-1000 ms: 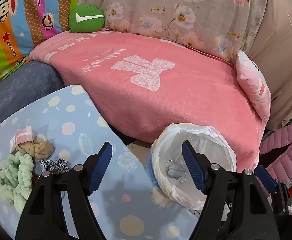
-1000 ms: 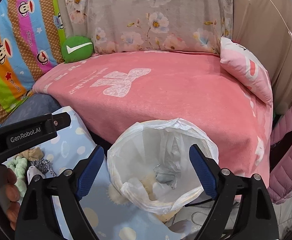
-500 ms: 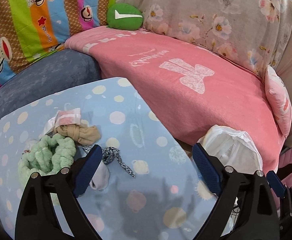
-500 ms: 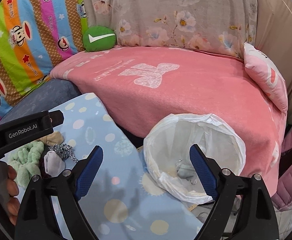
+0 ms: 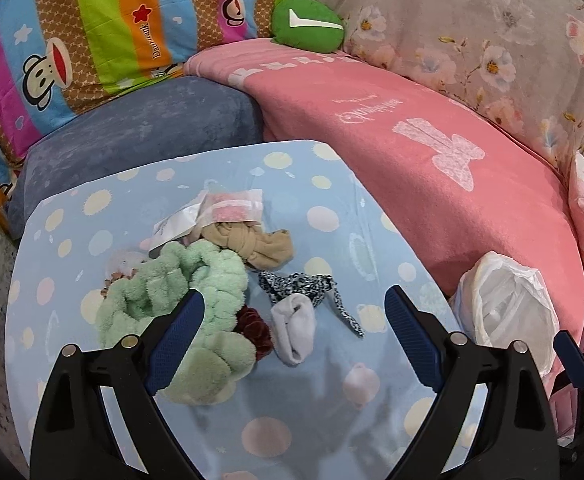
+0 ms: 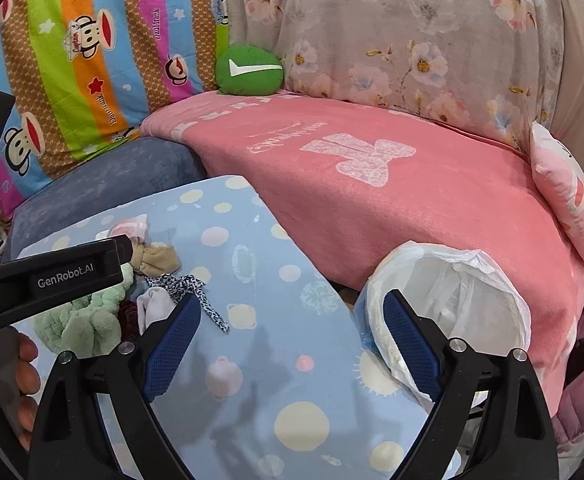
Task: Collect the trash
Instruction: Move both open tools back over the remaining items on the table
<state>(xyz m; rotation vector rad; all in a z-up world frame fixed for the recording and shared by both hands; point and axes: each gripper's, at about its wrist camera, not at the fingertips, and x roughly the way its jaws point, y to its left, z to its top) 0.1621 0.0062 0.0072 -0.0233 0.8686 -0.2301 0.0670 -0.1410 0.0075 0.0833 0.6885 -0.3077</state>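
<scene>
Swinging away from the lined trash bin (image 5: 504,308), the left tool (image 5: 294,316) now looks down on the pile it had only at its edge a second ago: a green fluffy cloth (image 5: 179,304) under its left finger, a white sock (image 5: 294,330) and a dark red scrunchie (image 5: 255,330) between the fingers, a black-and-white patterned strip (image 5: 304,286) just ahead, a knotted beige stocking (image 5: 251,242) and a pink-and-white wrapper (image 5: 231,208) farther ahead. Its jaws have just been opening and stand wide, nothing pressed between the pads. The right tool (image 6: 292,326) has turned the same way, jaws also just widening and bare; the bin (image 6: 448,304), which filled its gap a second ago, now sits at its right finger, while the same pile lies to its left, partly behind the left tool's black body and the person's fingers (image 6: 25,376). Everything rests on the blue dotted surface (image 5: 332,216), with the bin off its right edge against the pink blanket (image 5: 432,160). Both tools look freed from the last drop and lined up for another pick; the left one seems best placed, with the sock nearest its gap. Plenty of the pile remains to be sorted.
</scene>
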